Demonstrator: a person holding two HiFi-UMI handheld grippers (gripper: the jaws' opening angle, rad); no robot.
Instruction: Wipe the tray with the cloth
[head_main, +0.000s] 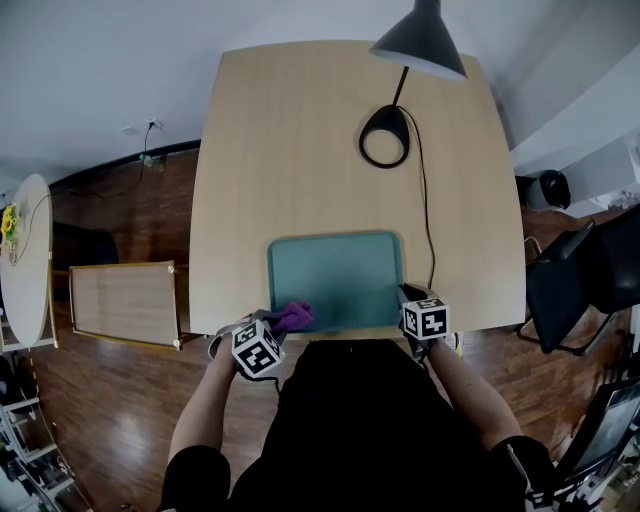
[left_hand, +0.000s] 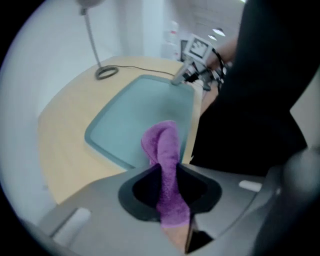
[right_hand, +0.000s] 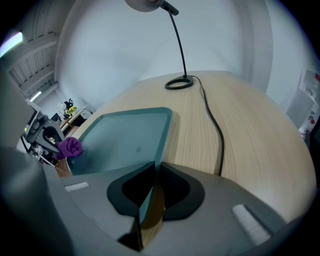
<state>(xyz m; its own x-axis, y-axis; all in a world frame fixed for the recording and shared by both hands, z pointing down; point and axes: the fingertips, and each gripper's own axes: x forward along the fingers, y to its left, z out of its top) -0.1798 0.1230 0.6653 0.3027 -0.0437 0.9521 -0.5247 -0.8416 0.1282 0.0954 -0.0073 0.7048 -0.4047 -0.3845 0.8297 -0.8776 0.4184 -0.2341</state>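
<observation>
A teal tray (head_main: 335, 278) lies flat at the near edge of the wooden table (head_main: 300, 150). My left gripper (head_main: 272, 335) is shut on a purple cloth (head_main: 292, 316), which hangs over the tray's near left corner. In the left gripper view the cloth (left_hand: 166, 165) runs up between the jaws toward the tray (left_hand: 135, 120). My right gripper (head_main: 415, 303) is shut on the tray's near right corner; in the right gripper view the tray's rim (right_hand: 150, 192) sits pinched between the jaws, and the cloth (right_hand: 70, 147) shows at the far left.
A black desk lamp (head_main: 420, 40) stands at the back of the table on a ring base (head_main: 385, 137), its cord (head_main: 425, 210) running down past the tray's right side. A black chair (head_main: 585, 275) stands to the right, a low wooden table (head_main: 125, 302) to the left.
</observation>
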